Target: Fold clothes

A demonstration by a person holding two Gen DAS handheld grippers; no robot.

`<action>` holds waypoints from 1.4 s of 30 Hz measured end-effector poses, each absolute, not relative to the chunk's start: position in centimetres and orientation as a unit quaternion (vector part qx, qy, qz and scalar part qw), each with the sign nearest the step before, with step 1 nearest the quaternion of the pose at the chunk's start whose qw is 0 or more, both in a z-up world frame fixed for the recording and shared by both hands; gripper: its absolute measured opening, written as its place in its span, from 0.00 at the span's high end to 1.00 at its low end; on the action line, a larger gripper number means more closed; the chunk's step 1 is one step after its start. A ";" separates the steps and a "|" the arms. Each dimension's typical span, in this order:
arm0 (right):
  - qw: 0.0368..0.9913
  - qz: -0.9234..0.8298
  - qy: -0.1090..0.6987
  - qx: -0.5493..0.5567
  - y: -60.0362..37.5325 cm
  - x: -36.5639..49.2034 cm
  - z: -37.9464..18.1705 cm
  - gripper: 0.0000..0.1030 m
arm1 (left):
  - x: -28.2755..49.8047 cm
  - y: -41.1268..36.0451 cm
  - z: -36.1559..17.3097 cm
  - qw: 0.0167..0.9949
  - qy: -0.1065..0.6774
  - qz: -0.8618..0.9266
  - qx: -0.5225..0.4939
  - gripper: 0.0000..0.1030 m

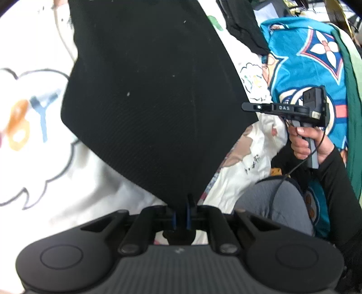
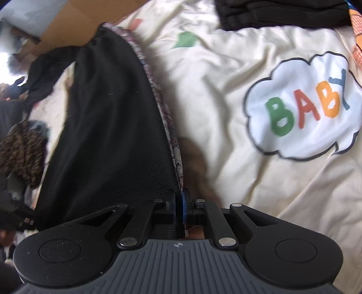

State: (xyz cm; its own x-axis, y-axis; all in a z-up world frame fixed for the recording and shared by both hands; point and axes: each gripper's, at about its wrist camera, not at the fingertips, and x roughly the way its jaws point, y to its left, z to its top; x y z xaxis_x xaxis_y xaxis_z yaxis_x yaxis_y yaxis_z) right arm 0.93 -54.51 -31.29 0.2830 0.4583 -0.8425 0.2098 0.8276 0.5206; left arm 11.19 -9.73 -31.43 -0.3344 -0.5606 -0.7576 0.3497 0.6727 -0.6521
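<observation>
A black ribbed garment [image 1: 153, 95] hangs stretched above the bed. Its lower corner sits between the blue pads of my left gripper [image 1: 181, 214], which is shut on it. At the right of the left wrist view, a hand [image 1: 303, 144] holds my right gripper [image 1: 245, 106], its tip at the garment's right edge. From the right wrist, the same black garment [image 2: 108, 135] shows a grey patterned band [image 2: 163, 108] along its edge. My right gripper [image 2: 179, 205] is shut on that edge.
Under the garment lies a cream sheet [image 2: 226, 79] with a "BABY" cloud print [image 2: 305, 108]. A blue patterned blanket [image 1: 305, 67] lies to the right, another black garment [image 2: 280, 13] at the far end. A cardboard box [image 2: 67, 22] and a clothes pile [image 2: 20, 147] are nearby. The person's grey-clad knee [image 1: 271, 203] is close.
</observation>
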 end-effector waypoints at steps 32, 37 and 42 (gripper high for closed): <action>0.661 0.139 0.672 0.303 -51.5 -1.0 -34.2 0.63 | 10.5 -3.8 -36.0 0.557 0.758 -0.329 -0.079 0.69; 0.659 0.140 0.673 0.304 -51.2 -1.1 -35.0 0.63 | 10.5 -2.5 -35.8 0.561 0.755 -0.324 -0.104 0.61; 0.662 0.135 0.671 0.306 -50.9 -0.9 -35.3 0.71 | 10.6 -2.5 -36.6 0.561 0.753 -0.321 -0.122 0.58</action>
State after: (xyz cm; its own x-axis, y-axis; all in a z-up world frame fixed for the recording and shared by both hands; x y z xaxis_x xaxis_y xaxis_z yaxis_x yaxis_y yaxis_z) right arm -0.88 -50.85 -35.26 0.0630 0.5887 -0.8059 0.2321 0.7767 0.5855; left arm 10.62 -2.46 -36.59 -0.3413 -0.5441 -0.7664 0.1768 0.7637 -0.6209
